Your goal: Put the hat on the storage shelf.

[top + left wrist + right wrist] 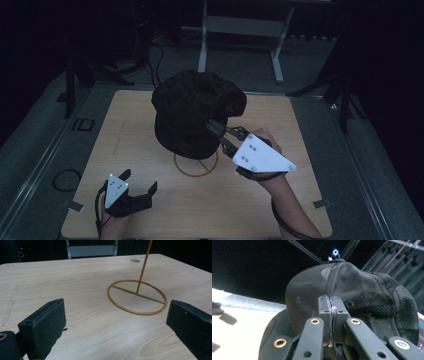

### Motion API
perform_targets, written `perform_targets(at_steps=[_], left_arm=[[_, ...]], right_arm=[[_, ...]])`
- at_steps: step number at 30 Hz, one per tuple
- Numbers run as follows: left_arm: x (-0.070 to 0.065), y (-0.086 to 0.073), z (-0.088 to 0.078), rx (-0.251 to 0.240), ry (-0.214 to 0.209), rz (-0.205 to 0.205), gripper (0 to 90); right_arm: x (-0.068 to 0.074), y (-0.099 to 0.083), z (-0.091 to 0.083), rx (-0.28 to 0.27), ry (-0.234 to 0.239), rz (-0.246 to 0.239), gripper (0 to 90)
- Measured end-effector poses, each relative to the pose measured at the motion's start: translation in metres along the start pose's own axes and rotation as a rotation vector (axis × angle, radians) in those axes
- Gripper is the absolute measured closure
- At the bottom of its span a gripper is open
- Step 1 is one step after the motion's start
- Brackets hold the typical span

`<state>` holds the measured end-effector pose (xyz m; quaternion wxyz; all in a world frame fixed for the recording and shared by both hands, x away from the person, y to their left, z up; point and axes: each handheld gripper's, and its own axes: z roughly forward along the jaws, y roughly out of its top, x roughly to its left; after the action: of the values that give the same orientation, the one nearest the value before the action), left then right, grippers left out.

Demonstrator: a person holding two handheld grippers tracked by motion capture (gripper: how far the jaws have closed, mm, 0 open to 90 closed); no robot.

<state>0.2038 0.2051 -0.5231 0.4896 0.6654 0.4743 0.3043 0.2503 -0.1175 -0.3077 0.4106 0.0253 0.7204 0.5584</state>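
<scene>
A black cap hangs over a thin gold stand whose ring base lies on the wooden table. My right gripper reaches in from the right and meets the cap's lower right edge. In the right gripper view its jaws are pressed together, right gripper against the cap, apparently pinching its fabric. My left gripper rests open near the front left of the table with nothing between its jaws. In the left gripper view the left gripper faces the ring base and the pole.
A white metal frame stands on the floor beyond the table. A cable loop lies on the floor at the left. Small tape marks sit near the table's front corners. A round hole is in the tabletop near its far edge.
</scene>
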Motion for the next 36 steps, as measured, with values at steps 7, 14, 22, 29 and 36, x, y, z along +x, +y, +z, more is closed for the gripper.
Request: perform_targets(at_steps=[7,14,22,29,36], left_arm=[[0.000,-0.001,0.000,0.007,-0.011,-0.004,3.2],[-0.001,-0.001,0.001,0.012,-0.017,-0.002,3.2],[-0.001,-0.002,0.000,0.013,-0.022,-0.003,3.3],[-0.002,-0.002,0.000,0.015,-0.025,-0.004,3.2],[-0.002,-0.002,0.001,0.015,-0.027,-0.006,3.3]], right_arm=[[0.003,-0.026,0.024,0.057,0.027,0.090,88.6],[0.006,-0.049,0.033,0.088,0.066,0.178,88.5],[0.004,-0.065,0.027,0.056,0.105,0.287,88.5],[0.002,-0.071,0.023,0.047,0.132,0.353,88.5],[-0.004,-0.074,0.025,0.065,0.107,0.387,86.4]])
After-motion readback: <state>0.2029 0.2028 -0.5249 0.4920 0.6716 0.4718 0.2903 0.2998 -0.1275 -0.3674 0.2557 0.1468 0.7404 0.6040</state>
